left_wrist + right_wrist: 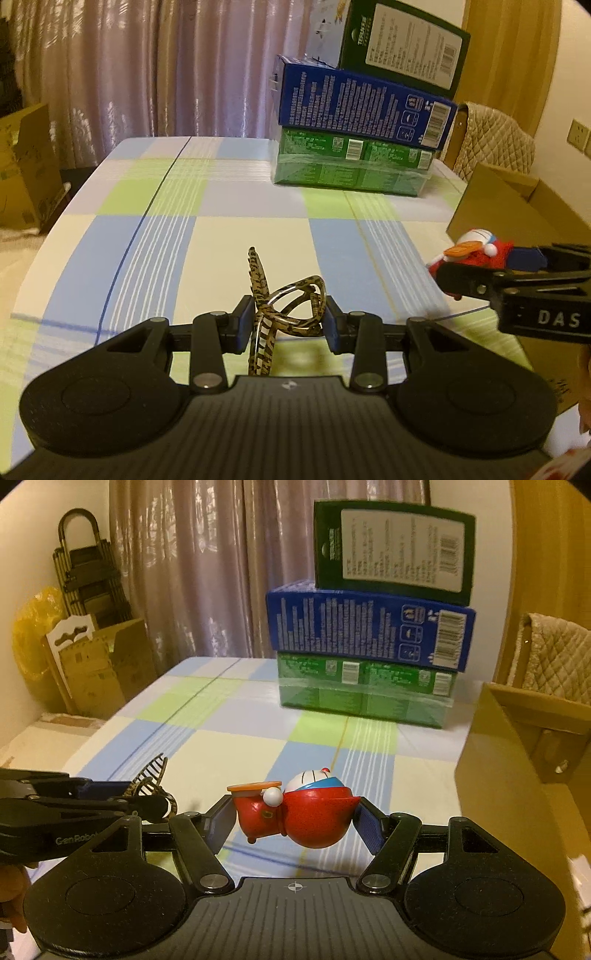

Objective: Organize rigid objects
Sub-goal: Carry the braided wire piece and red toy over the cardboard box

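- Both hands are loaded: the left gripper [289,321] is pinching a leopard-print plastic hair claw clip [284,306], held clear above the pastel checked tablecloth [166,236].
- The right gripper [295,818] has its pads pressed on a red and white glossy cartoon cat figurine [299,812], tipped on its side, also off the table.
- Looks like the carry step to me, pickup's done.
- An open brown cardboard box [517,775] sits just beside the table's right edge, probably the drop spot.
- Next move: swing the figurine over the box rim before letting go; the clip has further to travel.
- A stack of three printed cartons [369,646] stands at the far end, well apart.
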The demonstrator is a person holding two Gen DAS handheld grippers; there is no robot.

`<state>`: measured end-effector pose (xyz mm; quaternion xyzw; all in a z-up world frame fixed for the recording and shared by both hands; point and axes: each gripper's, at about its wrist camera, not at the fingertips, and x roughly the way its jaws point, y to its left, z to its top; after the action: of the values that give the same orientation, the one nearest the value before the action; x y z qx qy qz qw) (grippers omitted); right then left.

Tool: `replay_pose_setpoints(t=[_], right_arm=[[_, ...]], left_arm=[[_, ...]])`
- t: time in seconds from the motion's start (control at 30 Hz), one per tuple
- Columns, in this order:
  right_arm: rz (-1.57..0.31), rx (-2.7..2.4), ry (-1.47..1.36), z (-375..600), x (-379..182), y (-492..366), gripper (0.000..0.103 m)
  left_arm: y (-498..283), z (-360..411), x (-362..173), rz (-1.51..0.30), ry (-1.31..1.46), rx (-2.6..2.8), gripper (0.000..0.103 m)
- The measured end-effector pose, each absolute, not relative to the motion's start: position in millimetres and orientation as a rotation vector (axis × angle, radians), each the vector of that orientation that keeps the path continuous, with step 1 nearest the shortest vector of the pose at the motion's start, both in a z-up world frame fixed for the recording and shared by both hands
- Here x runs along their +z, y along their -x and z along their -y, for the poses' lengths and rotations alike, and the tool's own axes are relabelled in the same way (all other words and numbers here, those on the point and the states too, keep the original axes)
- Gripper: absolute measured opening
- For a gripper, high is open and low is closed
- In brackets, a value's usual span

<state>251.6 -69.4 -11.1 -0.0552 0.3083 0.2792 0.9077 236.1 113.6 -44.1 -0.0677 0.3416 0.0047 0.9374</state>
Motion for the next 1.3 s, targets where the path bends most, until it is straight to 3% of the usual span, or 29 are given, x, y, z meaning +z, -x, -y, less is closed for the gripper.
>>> replay_pose_setpoints(t=[0.7, 1.0, 1.3], right_arm=[[-0.532, 0.435, 0.024, 202, 96, -146, 0.066], [-0.577, 0.274, -0.051, 310, 100, -156, 0.066], [-0.615, 0.263, -0.123, 361, 90, -202, 0.066]], left_arm=[[-123, -8, 43, -0.626, 0.147, -0.087, 0.033], [-146, 85, 79, -0.585, 0.088, -0.258, 0.033], [-213, 158, 73, -0.626, 0.079, -0.338, 0.033]])
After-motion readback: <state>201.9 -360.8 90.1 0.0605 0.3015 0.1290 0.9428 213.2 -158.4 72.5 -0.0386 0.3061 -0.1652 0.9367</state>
